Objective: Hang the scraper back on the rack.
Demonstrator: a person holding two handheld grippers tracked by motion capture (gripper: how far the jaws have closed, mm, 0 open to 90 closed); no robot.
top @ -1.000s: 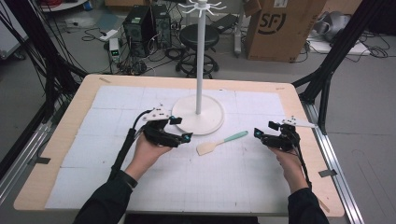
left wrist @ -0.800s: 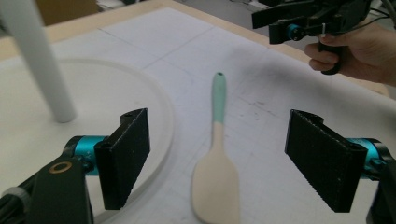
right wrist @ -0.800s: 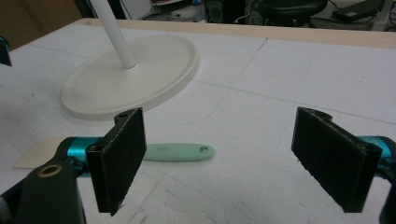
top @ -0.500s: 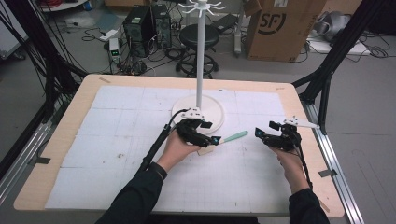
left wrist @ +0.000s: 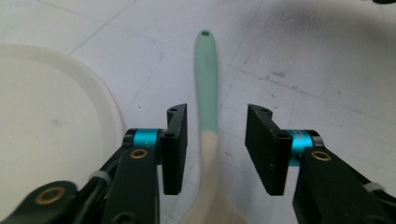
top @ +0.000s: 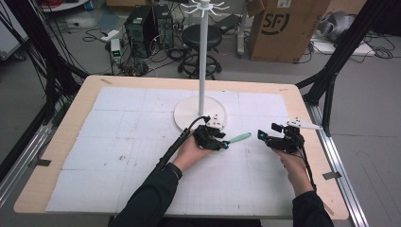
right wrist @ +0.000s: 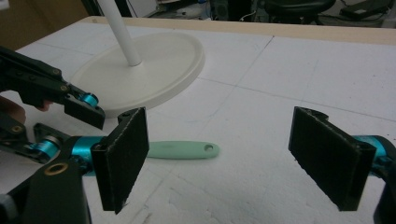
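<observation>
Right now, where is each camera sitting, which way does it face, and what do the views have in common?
High view: above the person's side, looking forward and down on the white-topped wooden table; both forearms, left gripper and right gripper show.
Left gripper view: rides the left gripper, looking along a mint-handled cream spatula lying between its jaws, which have just been closing but are not touching it.
Right gripper view: rides the open right gripper, facing the left gripper.
Shared: spatula and the white round stand base.

Mint-and-cream spatula (left wrist: 208, 88) (black jaws) on white mat (top: 118, 137).
</observation>
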